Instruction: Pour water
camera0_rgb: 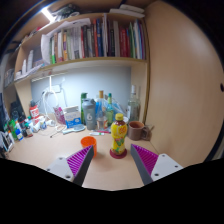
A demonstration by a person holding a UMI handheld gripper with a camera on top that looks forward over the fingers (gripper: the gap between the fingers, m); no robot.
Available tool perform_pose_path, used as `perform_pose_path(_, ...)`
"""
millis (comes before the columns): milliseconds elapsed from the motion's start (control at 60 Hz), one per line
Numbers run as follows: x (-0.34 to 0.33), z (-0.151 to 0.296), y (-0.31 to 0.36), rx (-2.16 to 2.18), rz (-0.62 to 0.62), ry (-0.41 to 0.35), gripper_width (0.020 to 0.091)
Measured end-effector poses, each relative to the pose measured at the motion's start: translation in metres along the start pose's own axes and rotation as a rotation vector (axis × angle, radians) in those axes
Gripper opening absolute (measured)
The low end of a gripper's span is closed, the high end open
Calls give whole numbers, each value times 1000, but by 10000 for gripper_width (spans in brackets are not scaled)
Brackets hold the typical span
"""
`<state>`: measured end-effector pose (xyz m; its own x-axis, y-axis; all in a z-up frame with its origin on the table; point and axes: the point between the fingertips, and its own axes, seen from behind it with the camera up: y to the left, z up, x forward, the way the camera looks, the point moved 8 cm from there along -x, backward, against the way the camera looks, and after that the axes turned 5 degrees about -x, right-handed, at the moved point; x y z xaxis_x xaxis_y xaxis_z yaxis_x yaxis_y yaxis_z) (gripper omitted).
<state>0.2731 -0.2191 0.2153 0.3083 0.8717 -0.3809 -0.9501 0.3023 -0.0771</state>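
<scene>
Currently the gripper (112,165) is spread wide and empty, low centre of frame. A yellow bottle (119,136) stands upright on the desk (45,150) just beyond the fingers, orange cup (88,143) close left, presumably staged for pouring.

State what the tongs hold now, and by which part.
Nothing. The tongs are open, with no object between their fingers; the bottle and the orange cup stand on the desk beyond them.
</scene>
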Motion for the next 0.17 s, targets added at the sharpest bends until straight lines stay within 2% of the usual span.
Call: perform_pose_path(167, -74, 10, 23, 7, 11, 17, 835)
